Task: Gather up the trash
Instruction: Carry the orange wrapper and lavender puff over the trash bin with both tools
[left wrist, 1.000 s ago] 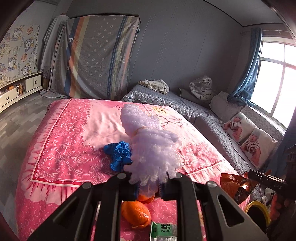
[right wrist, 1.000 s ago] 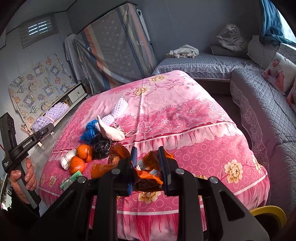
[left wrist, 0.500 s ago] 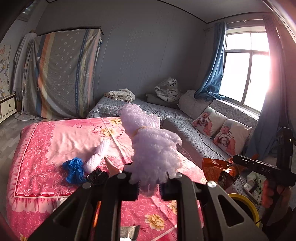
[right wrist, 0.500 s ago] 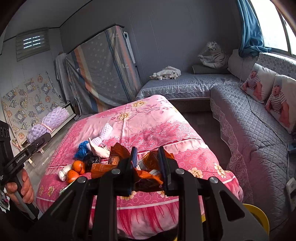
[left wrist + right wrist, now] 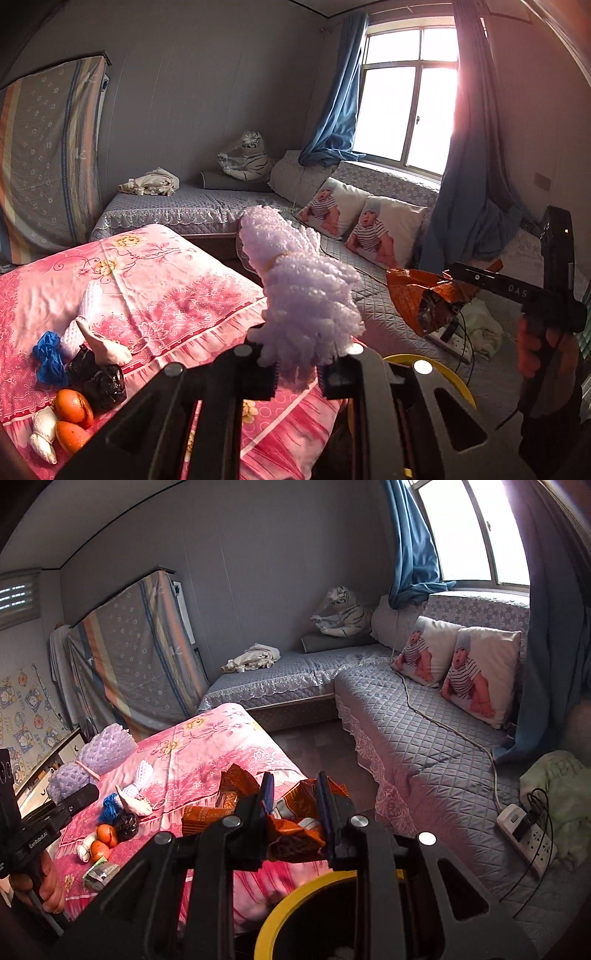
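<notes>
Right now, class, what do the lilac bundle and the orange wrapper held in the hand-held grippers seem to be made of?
Lilac bundle: seemingly foam netting, matte and soft; its surface is bubbly and translucent-looking at the edges. Orange wrapper: probably thin plastic-foil film, glossy; it holds sharp crumples, and its inside looks silvery in the left wrist view.

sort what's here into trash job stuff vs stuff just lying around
Job: foam net in left gripper; orange wrapper in right gripper; yellow bin; black bag; blue bag.

Lying about: tiger toy; baby pillows; power strip.
</notes>
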`<state>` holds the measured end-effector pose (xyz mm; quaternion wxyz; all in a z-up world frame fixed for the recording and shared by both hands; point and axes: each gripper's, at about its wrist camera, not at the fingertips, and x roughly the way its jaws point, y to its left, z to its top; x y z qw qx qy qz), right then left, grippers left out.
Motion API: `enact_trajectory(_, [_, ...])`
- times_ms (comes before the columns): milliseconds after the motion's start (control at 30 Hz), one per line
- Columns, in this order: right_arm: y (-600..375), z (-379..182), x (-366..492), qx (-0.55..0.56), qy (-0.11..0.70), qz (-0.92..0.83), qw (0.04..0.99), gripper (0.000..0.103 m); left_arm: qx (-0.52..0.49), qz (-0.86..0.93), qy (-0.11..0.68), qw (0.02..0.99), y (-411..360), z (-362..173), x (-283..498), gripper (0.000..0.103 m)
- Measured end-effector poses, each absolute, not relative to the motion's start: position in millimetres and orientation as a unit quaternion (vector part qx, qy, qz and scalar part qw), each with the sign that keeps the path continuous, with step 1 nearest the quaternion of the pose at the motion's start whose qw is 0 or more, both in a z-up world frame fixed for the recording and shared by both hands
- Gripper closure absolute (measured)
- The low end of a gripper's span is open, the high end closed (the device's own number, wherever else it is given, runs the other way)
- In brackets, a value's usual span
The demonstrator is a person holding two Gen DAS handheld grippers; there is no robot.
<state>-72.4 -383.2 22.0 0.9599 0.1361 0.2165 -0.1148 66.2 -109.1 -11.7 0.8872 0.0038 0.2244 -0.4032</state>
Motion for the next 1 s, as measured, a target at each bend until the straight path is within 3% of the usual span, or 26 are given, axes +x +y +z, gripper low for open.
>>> enact_trajectory(1000, [-453.7,-35.1,-162.6,0.187,0.227,-0.254,0.921,0.081,0.125,-0.549,0.275,0.779,-228.9,-74.9,-2.0,0.089])
